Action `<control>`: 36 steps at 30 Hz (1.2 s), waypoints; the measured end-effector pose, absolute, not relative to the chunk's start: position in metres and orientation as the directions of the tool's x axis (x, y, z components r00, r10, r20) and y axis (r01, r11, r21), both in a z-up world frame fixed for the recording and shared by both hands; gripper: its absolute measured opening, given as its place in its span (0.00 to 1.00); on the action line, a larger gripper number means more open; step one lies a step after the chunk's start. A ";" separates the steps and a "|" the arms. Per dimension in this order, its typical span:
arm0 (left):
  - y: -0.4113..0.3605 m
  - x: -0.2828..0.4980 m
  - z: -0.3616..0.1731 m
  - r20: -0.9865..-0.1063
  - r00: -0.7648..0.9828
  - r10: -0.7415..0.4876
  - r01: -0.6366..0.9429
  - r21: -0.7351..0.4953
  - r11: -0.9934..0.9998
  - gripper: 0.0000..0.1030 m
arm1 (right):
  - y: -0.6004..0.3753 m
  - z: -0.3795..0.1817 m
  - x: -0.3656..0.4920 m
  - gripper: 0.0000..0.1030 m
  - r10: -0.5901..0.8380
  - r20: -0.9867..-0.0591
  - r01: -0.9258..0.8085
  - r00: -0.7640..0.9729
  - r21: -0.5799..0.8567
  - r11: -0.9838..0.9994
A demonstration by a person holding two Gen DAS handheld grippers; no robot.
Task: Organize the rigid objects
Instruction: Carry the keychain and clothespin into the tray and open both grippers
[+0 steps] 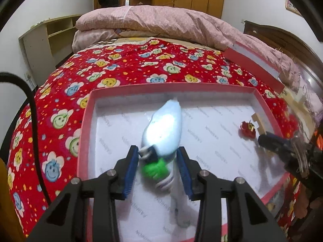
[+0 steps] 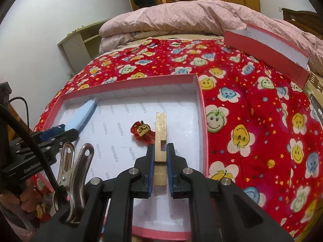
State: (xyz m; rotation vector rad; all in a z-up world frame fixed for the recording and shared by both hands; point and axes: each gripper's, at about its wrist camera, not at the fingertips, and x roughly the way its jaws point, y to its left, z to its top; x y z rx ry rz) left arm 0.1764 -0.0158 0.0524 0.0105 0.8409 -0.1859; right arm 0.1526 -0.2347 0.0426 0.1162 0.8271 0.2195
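Both your grippers work over the pink box (image 2: pixel 129 92) on the red smiley-flower bedspread (image 2: pixel 252 109), midway through filing rigid odds and ends into it. Your right gripper (image 2: pixel 160 169) is clenched on the near end of a notched wooden block (image 2: pixel 160 129), whose far end reaches out over the box's white printed floor; whether it rests on the paper or hangs just above cannot be told. Your left gripper (image 1: pixel 158 167) stands spread, its blue pads on either side of a pale blue tube (image 1: pixel 163 129) with a green patch near its tail. The tube is blurred, and the pads seem clear of it, so it looks let go inside the box rather than held. A small red charm (image 2: pixel 141 133) with a gold face lies on the floor just left of the block. The matching lid (image 2: pixel 266 50) sits well apart, at the far edge of the bed. A steel clip (image 2: pixel 74 173) rides on the right gripper's frame.

The step in hand appears to be placement: the tube down, the block about to follow. The next move likely calls for you to lower the block flat, clear of the charm, then spread the right jaws and lift straight away
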 end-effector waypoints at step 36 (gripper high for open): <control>-0.007 0.113 0.102 -0.712 0.690 -0.131 0.149 -0.038 0.988 0.64 | -0.244 0.102 0.084 0.33 0.278 -0.600 -0.194 0.750 0.203 0.960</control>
